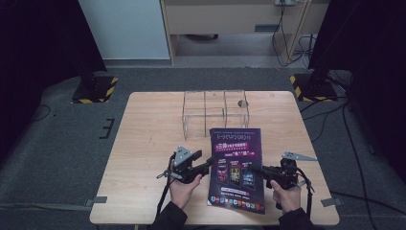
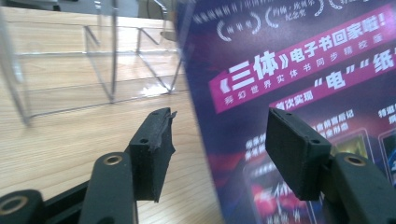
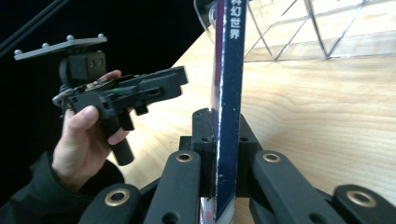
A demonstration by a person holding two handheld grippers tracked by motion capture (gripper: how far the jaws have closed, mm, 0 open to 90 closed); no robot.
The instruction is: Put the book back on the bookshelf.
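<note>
The purple brochure point(image 1: 237, 167) sits at the near middle of the wooden table point(image 1: 148, 143), between the two grippers. In the high view its printed face is turned upward, with a magenta banner, white Chinese characters and a row of small cover pictures. In the right gripper view the brochure point(image 3: 227, 93) is seen edge-on, standing as a thin vertical band that rises from between the jaws.

The right gripper point(image 1: 262, 169) is clenched on the brochure's right edge: both black pads press against the sheet from either side. The person's right hand point(image 1: 286, 194) grips its handle near the table's front edge.

The left gripper point(image 1: 209, 162) is at the brochure's left edge, jaws released. In the left gripper view the two pads stand well apart; one pad point(image 2: 152, 151) is over bare wood, the other is in front of the printed face point(image 2: 299, 84), and neither presses the sheet. Whether the far pad touches the paper cannot be told. The left hand point(image 1: 181, 189) holds this gripper, also visible in the right gripper view point(image 3: 182, 81).

Beyond the brochure's far edge, just beside it, stands a clear acrylic divider rack point(image 1: 215, 114) with upright partitions. Black stands with yellow-striped bases point(image 1: 95, 88) flank the table on the grey floor.
</note>
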